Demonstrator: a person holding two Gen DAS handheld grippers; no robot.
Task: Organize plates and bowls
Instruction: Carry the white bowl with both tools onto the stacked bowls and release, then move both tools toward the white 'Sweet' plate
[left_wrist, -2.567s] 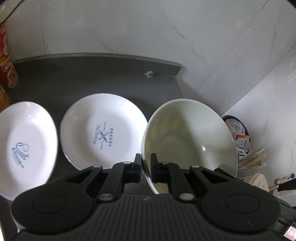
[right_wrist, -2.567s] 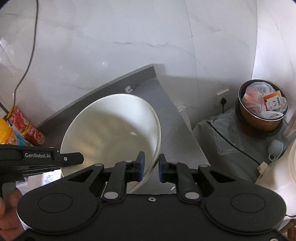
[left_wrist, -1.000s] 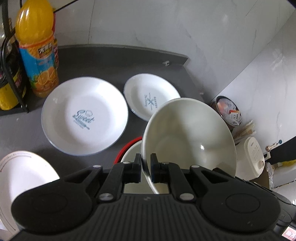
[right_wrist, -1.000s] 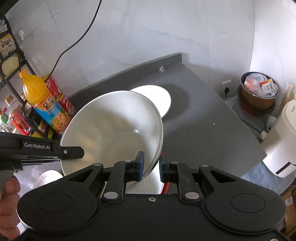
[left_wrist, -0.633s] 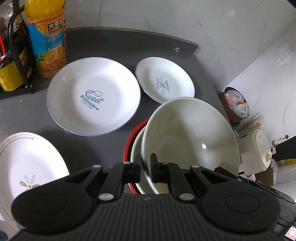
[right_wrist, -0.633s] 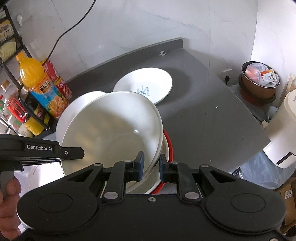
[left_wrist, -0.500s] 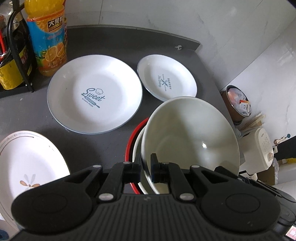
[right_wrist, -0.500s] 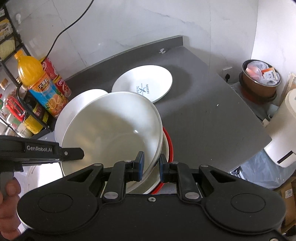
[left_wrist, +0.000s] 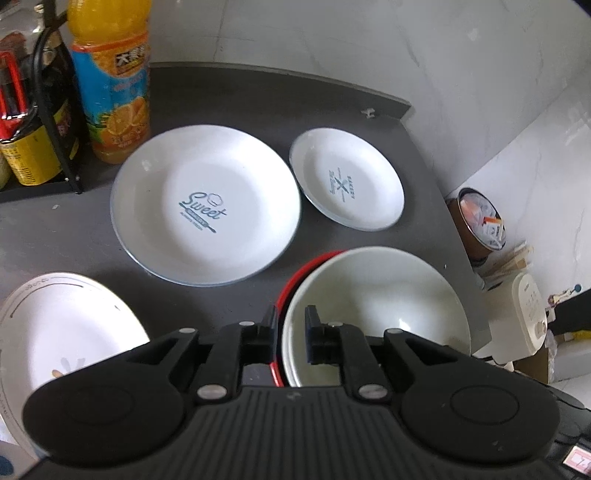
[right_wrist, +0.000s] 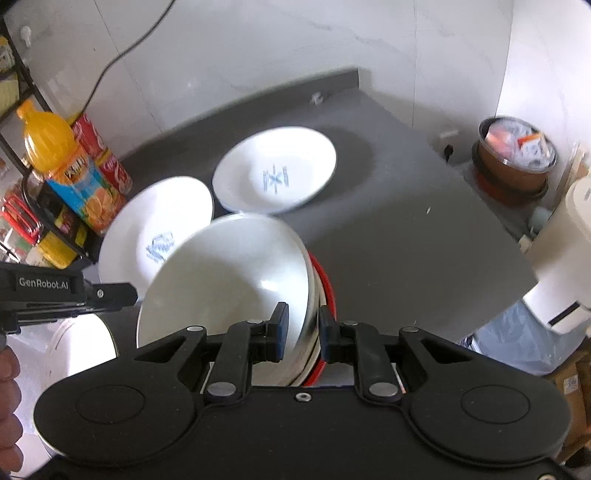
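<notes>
Left gripper (left_wrist: 290, 330), lower centre of the left wrist view: jaws parted, straddling the near rim of the plain white ceramic bowl (left_wrist: 376, 306) without pinching it. Right gripper (right_wrist: 300, 328), lower centre of its view: likewise spread across the opposite rim. The bowl sits nested in a red-rimmed bowl stack (left_wrist: 301, 277); two blue-rimmed printed white plates (left_wrist: 207, 206) lie beyond, toward the upper frame.
</notes>
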